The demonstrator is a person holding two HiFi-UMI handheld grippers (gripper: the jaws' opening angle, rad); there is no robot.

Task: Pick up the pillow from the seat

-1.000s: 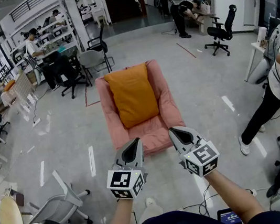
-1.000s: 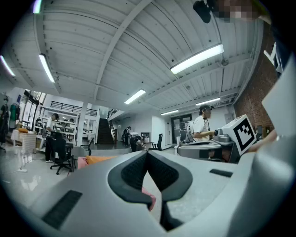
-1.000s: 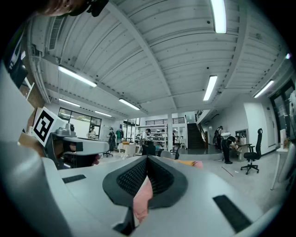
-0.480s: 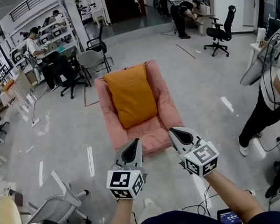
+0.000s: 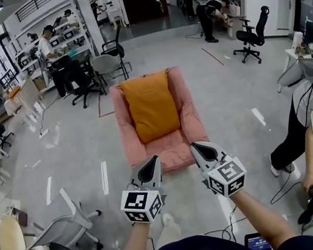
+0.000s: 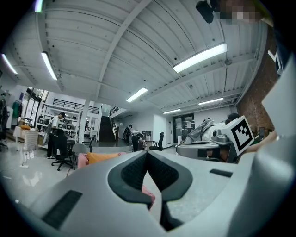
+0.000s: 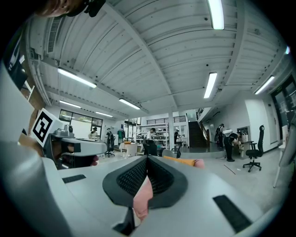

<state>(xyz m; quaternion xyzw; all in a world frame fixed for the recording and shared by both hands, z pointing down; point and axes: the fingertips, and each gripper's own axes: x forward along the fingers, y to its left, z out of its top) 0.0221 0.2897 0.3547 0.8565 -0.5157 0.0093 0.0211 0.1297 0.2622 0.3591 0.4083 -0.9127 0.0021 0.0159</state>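
Ahead on the pink floor seat [image 5: 169, 149], the orange pillow [image 5: 152, 105] lies propped along the backrest with nothing touching it. From the head view, the left gripper [image 5: 150, 165] and right gripper [image 5: 201, 151] are level and side by side, just short of the seat's near edge and well apart from the pillow. Each gripper view settles what the head view cannot: the ribbed pads are pressed together with nothing clamped, and pink seat shows past the tips. Those low views reduce the pillow to a thin orange sliver under a ribbed ceiling with strip lights [image 6: 200, 57]. Only the head view shows the pillow's full face.
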